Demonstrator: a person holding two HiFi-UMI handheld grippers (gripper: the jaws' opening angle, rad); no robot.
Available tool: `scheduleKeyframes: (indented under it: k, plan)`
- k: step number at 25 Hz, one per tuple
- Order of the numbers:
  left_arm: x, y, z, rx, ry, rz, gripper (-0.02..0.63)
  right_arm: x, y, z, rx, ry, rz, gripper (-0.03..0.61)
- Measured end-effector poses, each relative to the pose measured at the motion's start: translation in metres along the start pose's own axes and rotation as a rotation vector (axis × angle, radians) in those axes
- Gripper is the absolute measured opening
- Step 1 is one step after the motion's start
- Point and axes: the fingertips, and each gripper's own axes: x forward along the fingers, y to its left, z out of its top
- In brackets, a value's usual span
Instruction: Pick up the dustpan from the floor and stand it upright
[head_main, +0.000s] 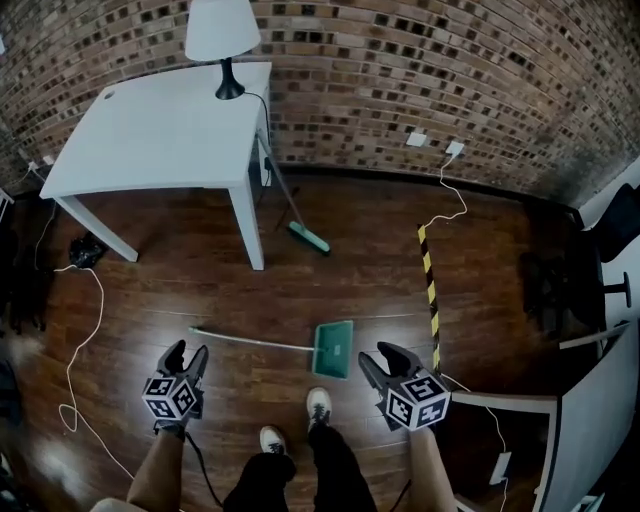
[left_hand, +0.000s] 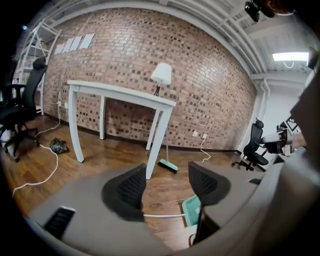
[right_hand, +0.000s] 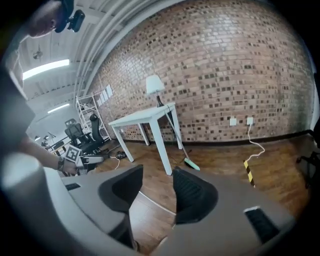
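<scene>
The green dustpan lies flat on the wooden floor, its long white handle stretching left. My left gripper hovers just this side of the handle's free end, jaws open and empty. My right gripper is open too, just right of the pan, touching nothing. In the left gripper view the handle and the dustpan show low between the open jaws of the left gripper. The right gripper shows only the thin white handle on the floor beyond its jaws.
A white table with a lamp stands at the brick wall, a green broom leaning on its leg. Yellow-black tape runs along the floor at right. A white cable trails at left. My shoes are near the pan.
</scene>
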Motion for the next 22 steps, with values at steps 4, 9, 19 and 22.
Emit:
scheduleKeyframes:
  k: [4,9,19,22]
  plan:
    - [0.076,0.034,-0.102,0.052,0.084,-0.002,0.273,0.065,-0.052,-0.103,0.052,0.144,0.011,0.201]
    - [0.159,0.085,-0.23,-0.03,0.121,-0.005,0.273,0.138,-0.114,-0.228,0.078,0.266,-0.012,0.201]
    - [0.276,0.164,-0.411,-0.394,0.132,-0.103,0.281,0.232,-0.172,-0.358,0.117,0.256,0.054,0.202]
    - [0.302,0.176,-0.431,-0.457,0.132,-0.126,0.312,0.24,-0.18,-0.373,0.087,0.247,0.044,0.202]
